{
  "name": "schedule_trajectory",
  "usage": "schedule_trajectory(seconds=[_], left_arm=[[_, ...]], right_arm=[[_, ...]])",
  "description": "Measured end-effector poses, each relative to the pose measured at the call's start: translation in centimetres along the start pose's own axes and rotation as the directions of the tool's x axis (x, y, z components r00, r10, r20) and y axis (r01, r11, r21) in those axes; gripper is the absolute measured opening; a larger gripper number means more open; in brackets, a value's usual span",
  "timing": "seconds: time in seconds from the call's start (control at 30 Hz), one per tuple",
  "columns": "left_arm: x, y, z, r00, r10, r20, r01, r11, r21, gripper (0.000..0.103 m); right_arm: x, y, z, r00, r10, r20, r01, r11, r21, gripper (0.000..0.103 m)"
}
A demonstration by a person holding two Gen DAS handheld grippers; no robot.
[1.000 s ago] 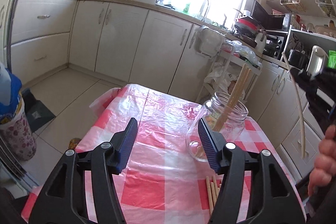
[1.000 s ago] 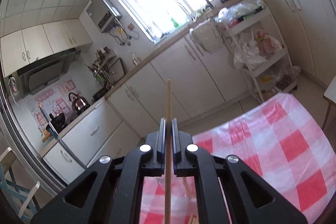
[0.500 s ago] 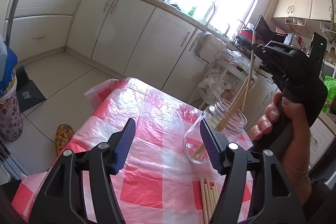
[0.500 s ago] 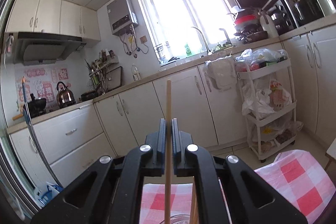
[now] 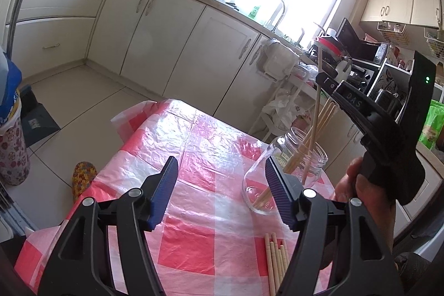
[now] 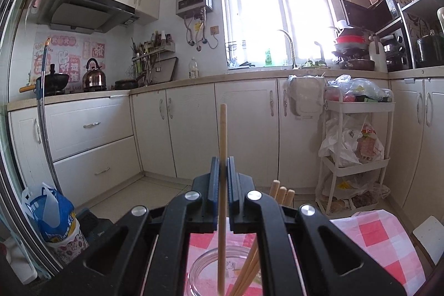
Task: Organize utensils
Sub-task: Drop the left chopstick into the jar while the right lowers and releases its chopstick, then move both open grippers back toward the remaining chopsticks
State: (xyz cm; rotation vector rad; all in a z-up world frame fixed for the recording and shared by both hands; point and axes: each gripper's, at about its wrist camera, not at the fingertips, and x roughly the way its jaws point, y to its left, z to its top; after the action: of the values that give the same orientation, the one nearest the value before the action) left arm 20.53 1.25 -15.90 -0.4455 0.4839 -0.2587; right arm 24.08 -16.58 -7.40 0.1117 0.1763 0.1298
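Kitchen table w/ checked cloth point(image 5: 194, 151): stiff, light chopstick point(image 6: 222, 185) is pinched mid-shaft by shut right gripper point(image 6: 222, 174) over fragile glass jar point(image 5: 280, 179); left gripper point(image 5: 222, 185) is held open, empty.

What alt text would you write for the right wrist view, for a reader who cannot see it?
The right gripper is shut on one upright wooden chopstick, its lower end inside the mouth of a glass jar that already holds other chopsticks. Behind are cream kitchen cabinets and a bright window.
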Motion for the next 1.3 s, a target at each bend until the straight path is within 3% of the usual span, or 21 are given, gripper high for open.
schedule_trajectory(seconds=[0.3, 0.37, 0.53, 0.63, 0.83, 1.03, 1.27, 1.3], left_arm=[[0.3, 0.2, 0.0, 1.000, 0.016, -0.008, -0.016, 1.000, -0.010, 0.064], [0.4, 0.3, 0.0, 1.000, 0.023, -0.015, -0.024, 1.000, -0.017, 0.064], [0.6, 0.2, 0.1, 0.998, 0.046, -0.048, -0.046, 0.999, -0.008, 0.064], [-0.3, -0.4, -0.2, 0.995, 0.044, -0.086, -0.043, 0.999, 0.018, 0.065], [-2.7, -2.4, -1.3, 0.988, 0.060, -0.142, -0.045, 0.993, 0.108, 0.067], [-4.0, -3.0, -2.8, 0.973, 0.093, -0.210, -0.067, 0.989, 0.128, 0.067], [-4.7, -3.7, -3.6, 0.960, 0.108, -0.259, -0.064, 0.983, 0.172, 0.068], [-4.7, -4.0, -3.6, 0.958, 0.110, -0.264, -0.063, 0.981, 0.181, 0.068]], right_arm=[[-2.6, 0.5, -2.3, 0.995, 0.007, -0.103, -0.012, 0.999, -0.050, 0.008], [-3.4, 0.3, -2.6, 0.991, 0.006, -0.132, -0.011, 0.999, -0.034, 0.028], [-7.5, -2.2, -3.0, 0.978, -0.008, -0.209, 0.029, 0.995, 0.097, 0.031], [-9.9, -4.0, -4.8, 0.945, -0.012, -0.326, 0.070, 0.983, 0.168, 0.031], [-13.1, -5.2, -9.5, 0.849, 0.010, -0.528, 0.119, 0.971, 0.209, 0.031], [-12.4, -2.8, -11.5, 0.779, 0.050, -0.625, 0.072, 0.983, 0.168, 0.026], [-10.3, -0.7, -12.8, 0.715, 0.032, -0.699, 0.049, 0.994, 0.096, 0.019], [-10.2, -0.7, -12.9, 0.715, 0.023, -0.699, 0.050, 0.995, 0.083, 0.019]])
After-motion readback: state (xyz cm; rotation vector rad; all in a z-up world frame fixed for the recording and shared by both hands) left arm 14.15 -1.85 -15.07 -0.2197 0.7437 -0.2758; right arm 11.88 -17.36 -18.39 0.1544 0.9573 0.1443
